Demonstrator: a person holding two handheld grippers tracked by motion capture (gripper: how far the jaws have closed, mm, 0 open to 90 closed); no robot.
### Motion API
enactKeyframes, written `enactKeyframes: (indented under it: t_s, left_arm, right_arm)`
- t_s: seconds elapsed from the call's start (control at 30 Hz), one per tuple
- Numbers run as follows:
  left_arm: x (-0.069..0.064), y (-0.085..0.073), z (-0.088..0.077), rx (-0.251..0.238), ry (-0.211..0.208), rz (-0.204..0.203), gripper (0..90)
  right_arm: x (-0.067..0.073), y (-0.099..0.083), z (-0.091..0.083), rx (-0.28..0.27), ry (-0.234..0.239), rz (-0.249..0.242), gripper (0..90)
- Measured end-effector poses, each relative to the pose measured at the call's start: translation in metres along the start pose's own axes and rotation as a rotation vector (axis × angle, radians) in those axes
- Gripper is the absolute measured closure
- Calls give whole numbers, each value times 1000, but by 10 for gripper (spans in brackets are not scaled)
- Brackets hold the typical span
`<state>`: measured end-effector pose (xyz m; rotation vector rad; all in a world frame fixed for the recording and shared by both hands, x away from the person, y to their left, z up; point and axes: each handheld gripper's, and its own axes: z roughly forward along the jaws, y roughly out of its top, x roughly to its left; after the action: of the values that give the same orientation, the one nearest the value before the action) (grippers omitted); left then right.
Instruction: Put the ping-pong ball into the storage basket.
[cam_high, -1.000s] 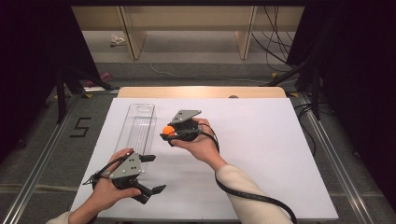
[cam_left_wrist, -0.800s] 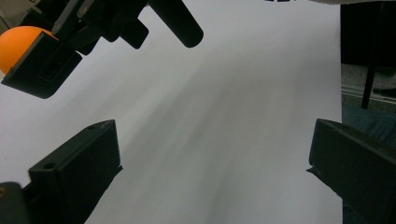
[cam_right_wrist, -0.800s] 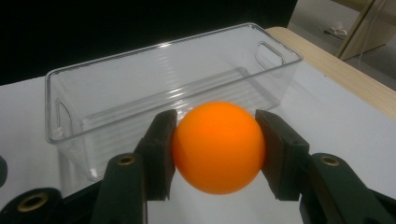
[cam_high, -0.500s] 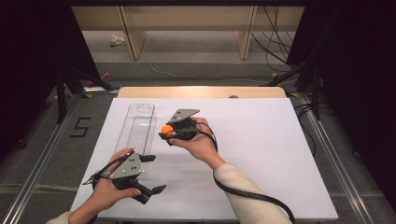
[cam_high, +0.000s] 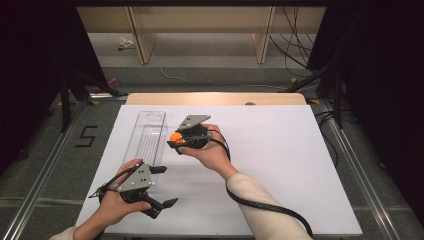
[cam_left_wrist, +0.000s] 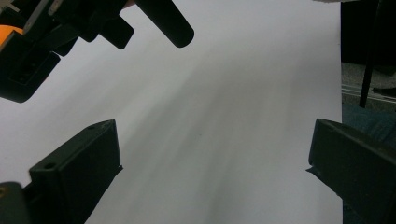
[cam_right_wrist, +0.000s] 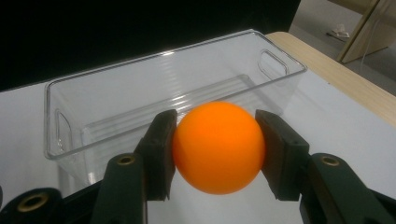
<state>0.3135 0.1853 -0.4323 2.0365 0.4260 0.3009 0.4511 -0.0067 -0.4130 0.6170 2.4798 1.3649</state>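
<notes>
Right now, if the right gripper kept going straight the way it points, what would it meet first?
Most likely the clear plastic bin: the right gripper, shut on the orange ball, points at its near long wall. Depth is hard to judge.

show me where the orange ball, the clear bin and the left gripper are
ball (cam_right_wrist: 218, 147), right gripper view, middle of its front.
bin (cam_right_wrist: 154, 60), right gripper view, far long wall.
left gripper (cam_high: 161, 186), high view, gap between its open jaws.

Nothing changes between the earlier pictures and now: the right gripper (cam_high: 176, 140), the ball (cam_high: 175, 137) and the left gripper (cam_high: 162, 187) keep their places.
</notes>
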Motion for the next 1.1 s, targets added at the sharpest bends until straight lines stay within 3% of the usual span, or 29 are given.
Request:
enactKeyframes:
  t_s: [1.1]
  left_arm:
    - [0, 0, 0, 1, -2, 3, 18]
  right_arm:
    - [3, 12, 13, 4, 15, -10, 516]
